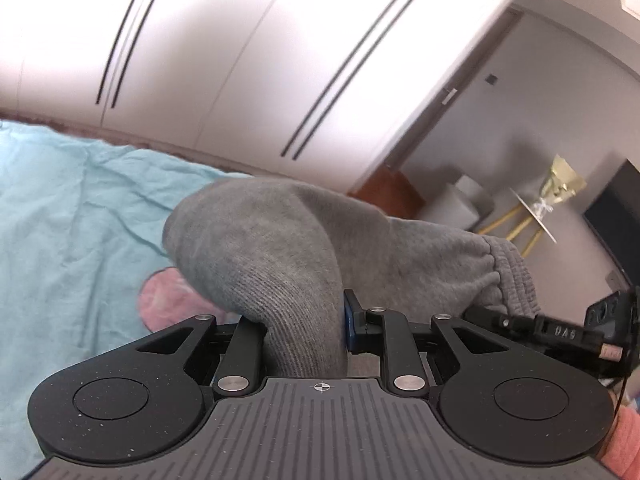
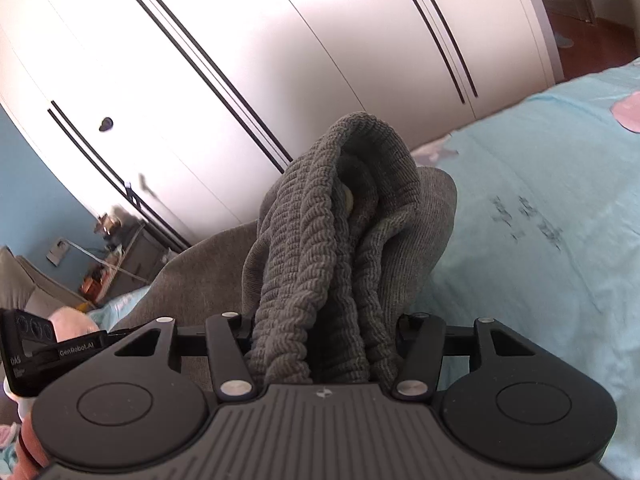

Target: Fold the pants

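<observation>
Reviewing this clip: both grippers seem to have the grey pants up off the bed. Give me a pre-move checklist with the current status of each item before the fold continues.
1. Left gripper shut on the grey pants: ok, plain fabric is pinched between its jaws.
2. Right gripper shut on the ribbed waistband: ok, a thick bunch fills its jaws.
3. Fabric lifted off the blue bedsheet: ok near both grips; the rest cannot tell.
4. Pants spread flat between the grippers: not ok, both ends look bunched.
5. Legs aligned: cannot tell, they are out of view.
6. Bed space beyond the right grip: ok, bare sheet shows there.
</observation>
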